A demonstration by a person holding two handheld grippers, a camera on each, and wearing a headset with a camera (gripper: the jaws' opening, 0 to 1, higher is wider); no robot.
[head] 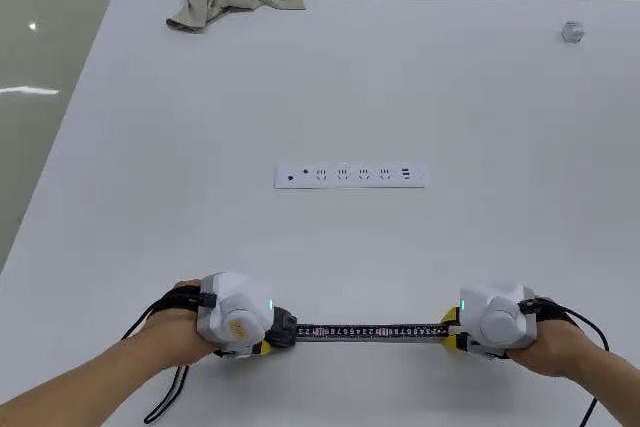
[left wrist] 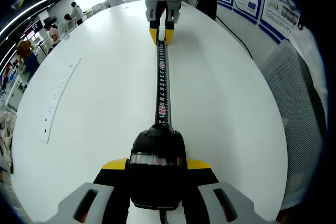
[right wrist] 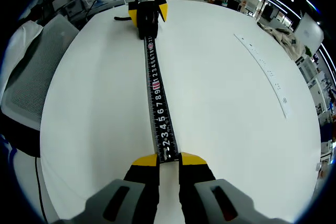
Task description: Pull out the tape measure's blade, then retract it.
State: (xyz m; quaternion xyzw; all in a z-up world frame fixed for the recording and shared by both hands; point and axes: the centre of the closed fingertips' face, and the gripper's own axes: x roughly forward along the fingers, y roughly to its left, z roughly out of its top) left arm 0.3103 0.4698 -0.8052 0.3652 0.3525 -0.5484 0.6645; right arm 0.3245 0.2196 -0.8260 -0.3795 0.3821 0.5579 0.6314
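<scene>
Left tool [left wrist: 157, 164] clamped on black tape measure case [left wrist: 157, 148]. Right tool [right wrist: 168, 159] pinched narrow on blade tip. Blade [right wrist: 156, 93] stretched flat between them along near side of table [head: 300, 77], numbers up — pull-out step looks about finished. Next move, I'd guess: retract — right tool walks tip back toward case, slow, keeping blade straight so it doesn't whip or kink. Power strip [head: 350, 176] mid-table, well apart.

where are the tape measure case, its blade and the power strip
tape measure case [left wrist: 157, 166]: left gripper view, top of black body
blade [right wrist: 157, 98]: right gripper view, numbered middle
power strip [head: 351, 176]: head view, its middle
</scene>
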